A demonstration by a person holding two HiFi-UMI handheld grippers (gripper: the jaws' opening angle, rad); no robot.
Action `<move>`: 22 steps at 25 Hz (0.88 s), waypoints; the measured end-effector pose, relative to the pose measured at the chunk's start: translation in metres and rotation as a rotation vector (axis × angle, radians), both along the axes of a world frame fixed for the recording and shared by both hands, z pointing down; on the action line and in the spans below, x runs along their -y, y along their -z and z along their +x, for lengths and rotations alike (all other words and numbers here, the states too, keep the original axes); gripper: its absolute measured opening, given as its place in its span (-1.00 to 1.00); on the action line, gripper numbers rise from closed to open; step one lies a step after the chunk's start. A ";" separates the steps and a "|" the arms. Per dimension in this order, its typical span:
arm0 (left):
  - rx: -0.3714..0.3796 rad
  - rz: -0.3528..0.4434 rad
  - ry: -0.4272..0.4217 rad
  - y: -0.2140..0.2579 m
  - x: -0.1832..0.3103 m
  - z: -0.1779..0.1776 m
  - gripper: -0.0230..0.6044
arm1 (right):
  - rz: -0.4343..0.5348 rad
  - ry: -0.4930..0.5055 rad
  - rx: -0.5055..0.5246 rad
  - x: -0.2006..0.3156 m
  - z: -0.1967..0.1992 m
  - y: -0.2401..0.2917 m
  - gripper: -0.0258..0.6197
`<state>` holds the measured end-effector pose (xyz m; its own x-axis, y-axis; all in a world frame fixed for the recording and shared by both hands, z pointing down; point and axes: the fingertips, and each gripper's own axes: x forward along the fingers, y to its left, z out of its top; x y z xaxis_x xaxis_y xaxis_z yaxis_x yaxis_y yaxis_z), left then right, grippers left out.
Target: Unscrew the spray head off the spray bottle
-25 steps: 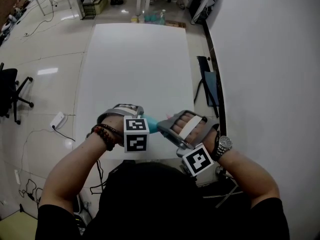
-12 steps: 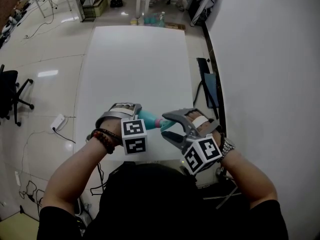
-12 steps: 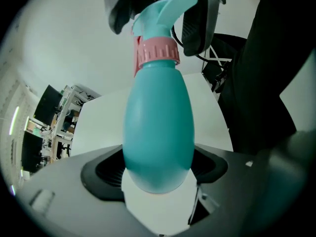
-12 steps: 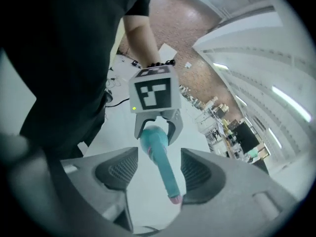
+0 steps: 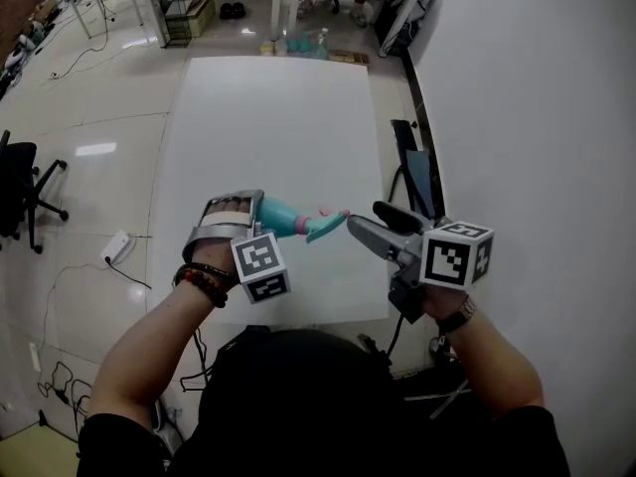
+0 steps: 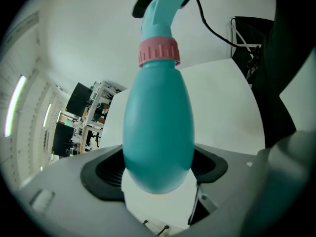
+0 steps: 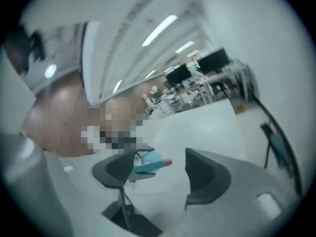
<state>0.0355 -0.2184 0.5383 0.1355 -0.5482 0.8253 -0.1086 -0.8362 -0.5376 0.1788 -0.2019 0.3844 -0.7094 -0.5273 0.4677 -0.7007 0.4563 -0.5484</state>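
The spray bottle (image 5: 283, 217) is clamped by the left gripper (image 5: 260, 213). The right gripper (image 5: 364, 217), its jaws just opened wide, is held empty beside the spray head (image 5: 323, 227).

The spray bottle (image 5: 281, 217) is teal, with a pink ring (image 6: 158, 52) at its neck. The spray head (image 5: 324, 227) is teal too, tipped by a pink nozzle (image 5: 344, 213). The left gripper (image 6: 158, 169) is grey with black ribbed pads (image 6: 104, 174). The left cube (image 5: 260, 266) and right cube (image 5: 454, 254) show black squares on white. The table (image 5: 268, 117) is plain white, the floor (image 5: 89, 97) glossy cream. The bracelet (image 5: 204, 278) has dark red-brown beads, and the chair (image 5: 20, 182) at the left is black.
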 end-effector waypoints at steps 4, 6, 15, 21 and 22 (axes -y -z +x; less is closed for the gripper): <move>0.025 0.075 0.027 0.005 0.014 -0.007 0.42 | -0.286 -0.088 0.346 -0.011 -0.008 -0.010 0.04; 0.024 0.108 0.034 0.010 0.018 -0.006 0.42 | -0.356 -0.048 0.421 -0.021 -0.025 -0.018 0.05; 0.026 0.273 -0.020 0.037 0.022 0.010 0.42 | -0.493 -0.126 0.508 -0.013 -0.060 -0.055 0.04; 0.037 0.295 -0.038 0.039 0.017 0.016 0.42 | -0.494 -0.145 0.522 -0.011 -0.065 -0.058 -0.39; 0.039 0.293 -0.039 0.038 0.017 0.017 0.42 | -0.488 -0.139 0.508 -0.011 -0.065 -0.058 -0.43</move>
<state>0.0522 -0.2351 0.5000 0.1324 -0.7587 0.6379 -0.0536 -0.6481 -0.7597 0.1142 -0.1913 0.4429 -0.8434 -0.4438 0.3028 -0.3382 0.0006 -0.9411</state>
